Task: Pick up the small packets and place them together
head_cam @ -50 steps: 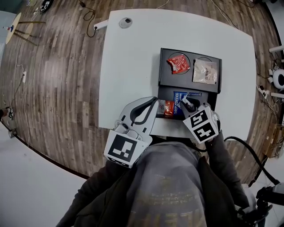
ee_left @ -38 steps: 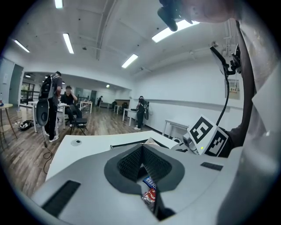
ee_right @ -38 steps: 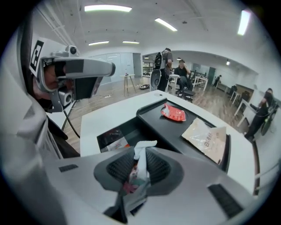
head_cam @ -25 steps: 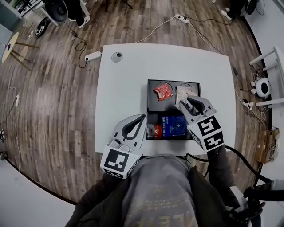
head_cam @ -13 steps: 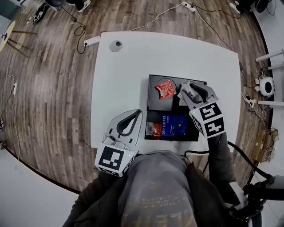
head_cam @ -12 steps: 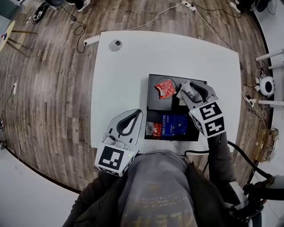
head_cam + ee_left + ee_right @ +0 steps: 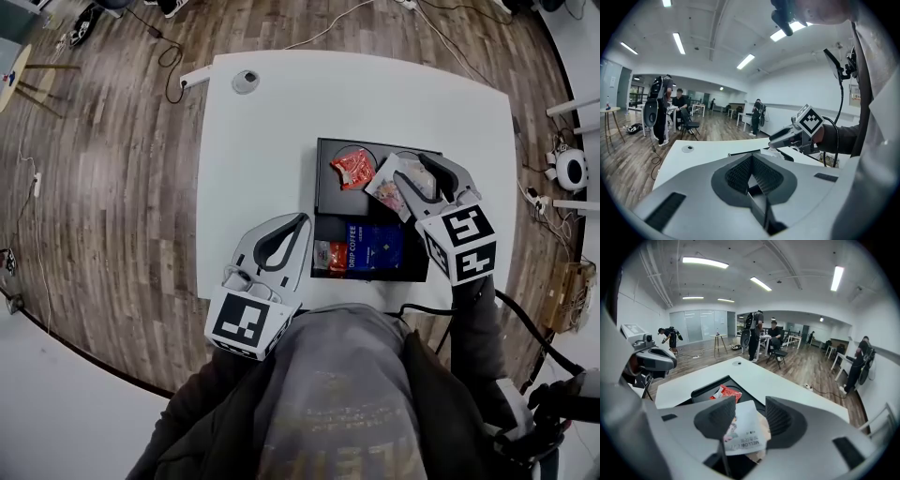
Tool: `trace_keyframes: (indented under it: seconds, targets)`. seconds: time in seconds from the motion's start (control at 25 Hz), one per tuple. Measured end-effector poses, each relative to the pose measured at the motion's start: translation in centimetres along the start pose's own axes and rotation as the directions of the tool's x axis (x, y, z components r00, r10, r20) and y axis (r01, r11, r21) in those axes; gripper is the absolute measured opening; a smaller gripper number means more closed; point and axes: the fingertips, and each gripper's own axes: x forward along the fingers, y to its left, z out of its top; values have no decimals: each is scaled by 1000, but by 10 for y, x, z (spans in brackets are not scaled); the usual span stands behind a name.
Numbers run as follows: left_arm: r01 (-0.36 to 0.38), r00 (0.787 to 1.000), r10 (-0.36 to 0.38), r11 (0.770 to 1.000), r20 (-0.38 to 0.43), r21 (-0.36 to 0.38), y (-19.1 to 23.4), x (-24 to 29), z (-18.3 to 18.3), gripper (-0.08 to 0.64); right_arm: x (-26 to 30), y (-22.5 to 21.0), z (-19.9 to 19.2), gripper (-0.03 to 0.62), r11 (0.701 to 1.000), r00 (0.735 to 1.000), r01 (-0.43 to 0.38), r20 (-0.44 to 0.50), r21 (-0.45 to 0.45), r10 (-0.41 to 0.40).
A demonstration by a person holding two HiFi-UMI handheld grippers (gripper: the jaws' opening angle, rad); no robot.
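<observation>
Opening just now, the right gripper's [image 7: 412,174] jaws stand apart with the packet [image 7: 743,427] loose between them, over the tray's [image 7: 323,192] far-right recess; the left gripper [image 7: 298,221], closed and empty, sits farther off.

A crumpled red packet [image 7: 353,169] lies in the far-left recess of the black tray [image 7: 326,199]. Just right of it, a white printed packet [image 7: 391,190] sits tilted over the far-right recess, between the fingers of the right gripper [image 7: 412,169], which have just been opening. In the near compartment a blue coffee packet [image 7: 373,247] lies flat, with a small orange-red packet [image 7: 329,254] just beside its left edge.
</observation>
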Motion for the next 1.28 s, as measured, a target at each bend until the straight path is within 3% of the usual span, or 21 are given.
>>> trace_keyframes:
  seconds: [0.24,0.44,0.68,0.84,0.96,1.28]
  targets:
    - [13,1000,-13,1000,4,16,-12,-9,-6,3,-23,22,2,193,1000,999,-13,39,-20,13]
    - [21,1000,-21,1000,9,16,-20,-15,-6,3,-32,66,-7,193,990,991,-127,38,-61,130]
    - [28,1000,-28,1000,-8,14,-27,-21,-13,3,-31,134,-37,193,925,932,-363,-34,-111,361]
    - [15,1000,-15,1000,-16,6,-25,-24,-19,3,-13,161,-63,193,884,885,-460,-120,-85,449]
    - [-9,999,8,1000,-40,-17,-20,-30,-26,3,0,176,-80,193,859,855,-503,-198,-92,480]
    - [-46,998,45,999,-52,-28,-4,-37,-32,3,25,195,-105,193,840,824,-529,-310,-121,474]
